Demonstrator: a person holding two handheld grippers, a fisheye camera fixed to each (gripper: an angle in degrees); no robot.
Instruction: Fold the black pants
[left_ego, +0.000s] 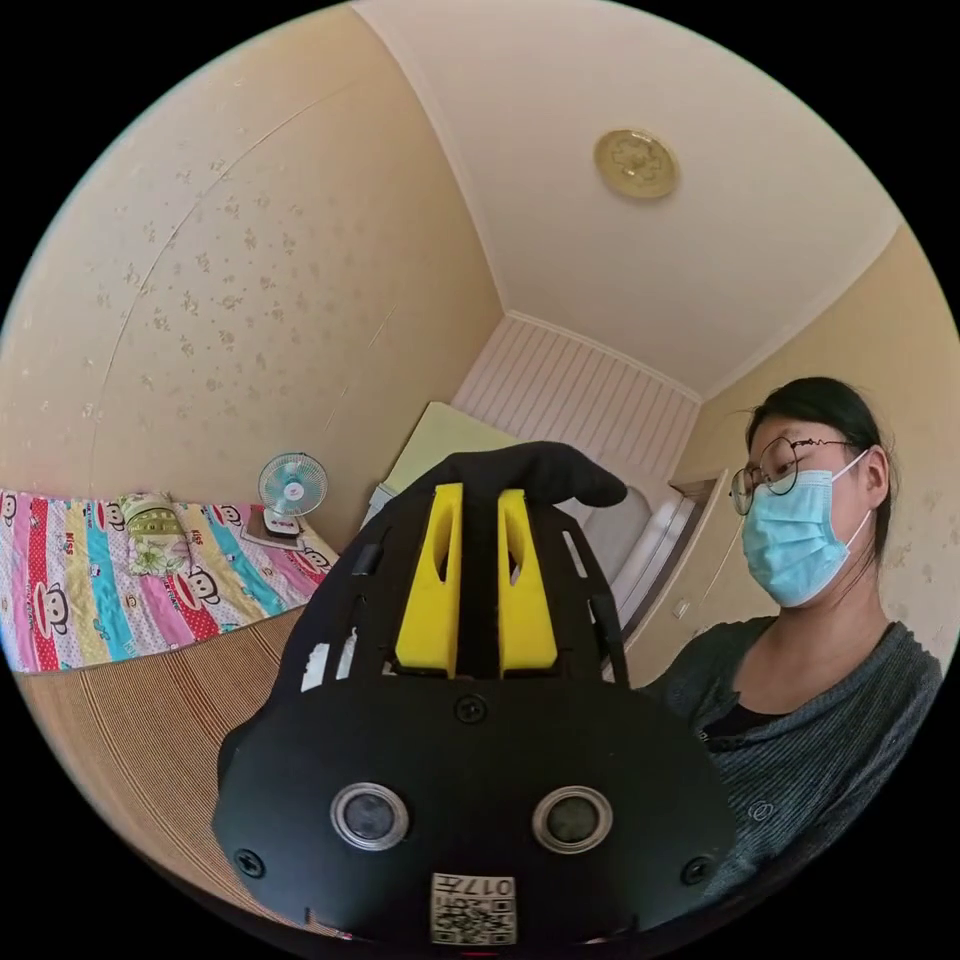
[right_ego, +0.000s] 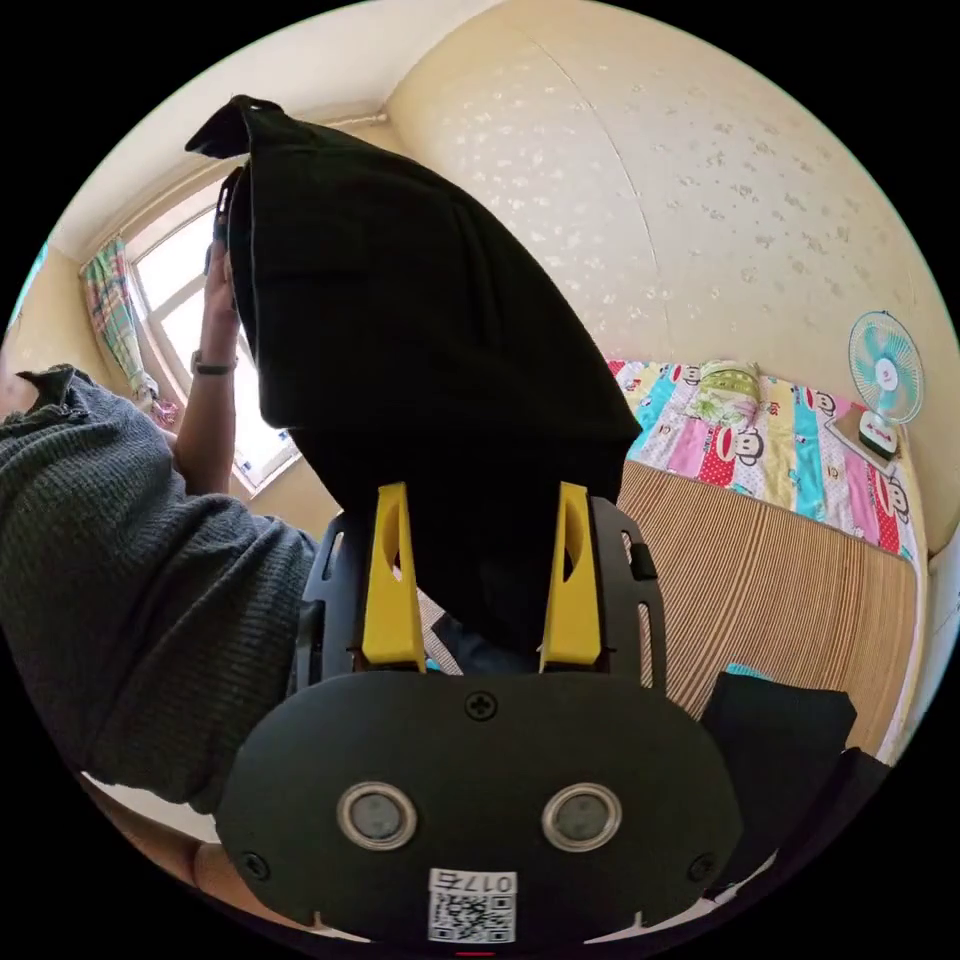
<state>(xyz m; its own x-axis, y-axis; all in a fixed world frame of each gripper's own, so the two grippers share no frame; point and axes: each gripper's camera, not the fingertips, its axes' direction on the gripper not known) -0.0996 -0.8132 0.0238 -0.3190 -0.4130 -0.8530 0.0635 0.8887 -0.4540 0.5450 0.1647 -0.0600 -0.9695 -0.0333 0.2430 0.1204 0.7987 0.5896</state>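
A person lifts the black pants (right_ego: 420, 380) high over a bed, the cloth hanging in a long soft drape from the raised left gripper (left_ego: 478, 500) down in front of the right gripper (right_ego: 483, 510). In the left gripper view its yellow fingers (left_ego: 432, 580) stand nearly closed, with a fold of black cloth bunched over their tips; whether both press on it cannot be told. In the right gripper view the fingers (right_ego: 392, 580) stand wide apart, and the hanging cloth falls between them without being clamped. Below lies the bed's striped mat (right_ego: 790, 590), with a bright patchwork sheet (right_ego: 760, 440) at its far end and a small fan (right_ego: 885, 375) by the wall; another dark piece (right_ego: 775, 730) lies at the mat's near right edge. The pants look light and limp, likely to sag and swing rather than hold a shape, and the smooth cloth may slip from a shallow pinch. A firm bite on a thick edge, such as a waistband or hem corner, would probably hold best, with the open gripper taking the opposite edge to spread the cloth flat.
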